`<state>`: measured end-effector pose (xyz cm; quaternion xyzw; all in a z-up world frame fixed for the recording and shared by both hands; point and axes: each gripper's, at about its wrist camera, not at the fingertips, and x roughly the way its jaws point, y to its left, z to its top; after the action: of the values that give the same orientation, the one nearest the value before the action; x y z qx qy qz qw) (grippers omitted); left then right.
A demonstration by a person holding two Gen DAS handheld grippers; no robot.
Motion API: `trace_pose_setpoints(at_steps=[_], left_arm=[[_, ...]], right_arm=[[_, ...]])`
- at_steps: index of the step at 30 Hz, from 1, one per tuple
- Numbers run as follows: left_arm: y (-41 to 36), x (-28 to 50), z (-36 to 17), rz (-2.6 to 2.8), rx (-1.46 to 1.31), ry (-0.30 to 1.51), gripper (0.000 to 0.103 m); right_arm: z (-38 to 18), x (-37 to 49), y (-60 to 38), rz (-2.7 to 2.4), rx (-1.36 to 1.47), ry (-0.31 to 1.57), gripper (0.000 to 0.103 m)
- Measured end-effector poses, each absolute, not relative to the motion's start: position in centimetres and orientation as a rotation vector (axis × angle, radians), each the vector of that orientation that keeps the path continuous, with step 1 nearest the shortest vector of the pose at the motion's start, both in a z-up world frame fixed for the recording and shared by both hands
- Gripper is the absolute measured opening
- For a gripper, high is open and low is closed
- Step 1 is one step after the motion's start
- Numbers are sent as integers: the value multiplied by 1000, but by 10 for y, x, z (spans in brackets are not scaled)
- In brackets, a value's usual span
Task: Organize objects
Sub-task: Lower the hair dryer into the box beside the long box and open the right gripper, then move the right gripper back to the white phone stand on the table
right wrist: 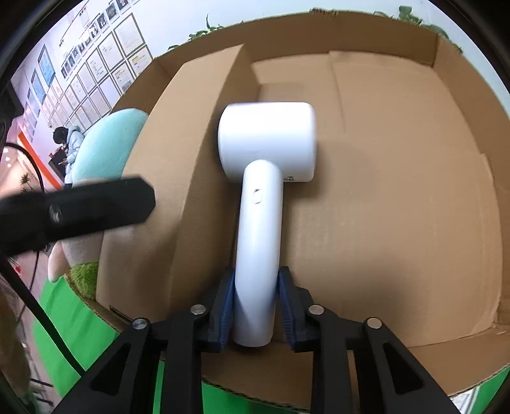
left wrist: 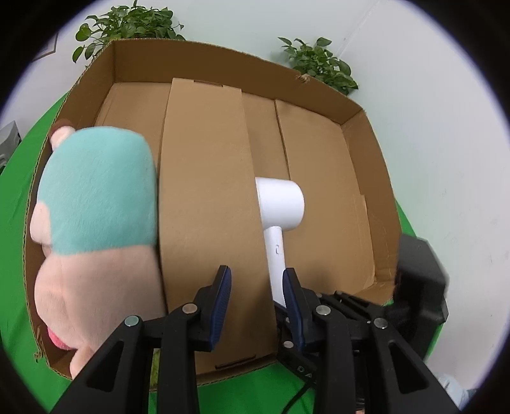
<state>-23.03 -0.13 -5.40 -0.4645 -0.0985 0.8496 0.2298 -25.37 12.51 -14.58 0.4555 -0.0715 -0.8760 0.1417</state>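
Observation:
A white hair dryer (right wrist: 264,165) is over the right part of a large open cardboard box (right wrist: 398,207); it also shows in the left wrist view (left wrist: 279,207). My right gripper (right wrist: 256,286) is shut on its handle, near the box's front wall. A plush toy (left wrist: 92,223) with a teal cap and pink face lies in the box's left compartment, behind a cardboard divider (left wrist: 207,207). My left gripper (left wrist: 256,286) is open and empty above the divider, between toy and dryer. The left gripper shows blurred in the right wrist view (right wrist: 95,207).
The box stands on a green cloth (left wrist: 19,254). Two potted plants (left wrist: 127,25) stand behind the box against a pale wall. A wall of framed papers (right wrist: 95,63) and a person (right wrist: 68,143) are far left. A black cable (right wrist: 32,302) hangs at left.

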Motion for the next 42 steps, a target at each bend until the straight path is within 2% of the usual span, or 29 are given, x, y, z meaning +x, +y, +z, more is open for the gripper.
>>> trace_pose_setpoints(at_steps=[5,8,16,17,19,20,21,23,25,26,27,33,42], left_arm=[[-6,-227,-54,2340,-1258,-263,32],[-5,-227,-55,2344,-1253,-250,32],[-5,-226,-54,2391,-1258,-219,32],[-4,-224,-53,2414,-1255,-194,32],[-3,-220,-52,2446,-1249,-161,32],[-3,-218,-50,2459,-1239,-155,32],[-3,-214,-47,2484,-1214,-146,32],[-3,-201,-33,2602,-1115,-102,32],[2,-184,-16,2703,-970,-72,45],[3,-178,-10,2736,-923,-69,67],[4,-168,-3,2781,-858,-69,84],[18,-144,12,2829,-762,30,85],[28,-140,5,2842,-800,42,85]], right_arm=[[-138,-255,130,-2540,1260,-214,29],[-136,-252,124,-2533,1269,-177,25],[-142,-238,145,-2571,1260,-146,25],[-138,-232,145,-2609,1247,-120,31],[-129,-224,148,-2686,1196,-75,56],[-121,-216,152,-2718,1150,-82,84],[-114,-208,156,-2747,1103,-94,103],[-103,-194,162,-2787,1049,-82,102],[-96,-181,165,-2815,1025,-53,102],[-94,-174,167,-2824,1010,-45,102],[-90,-167,169,-2830,1000,-37,102],[-79,-137,184,-2841,982,-73,102],[-77,-116,189,-2836,949,-67,102]])
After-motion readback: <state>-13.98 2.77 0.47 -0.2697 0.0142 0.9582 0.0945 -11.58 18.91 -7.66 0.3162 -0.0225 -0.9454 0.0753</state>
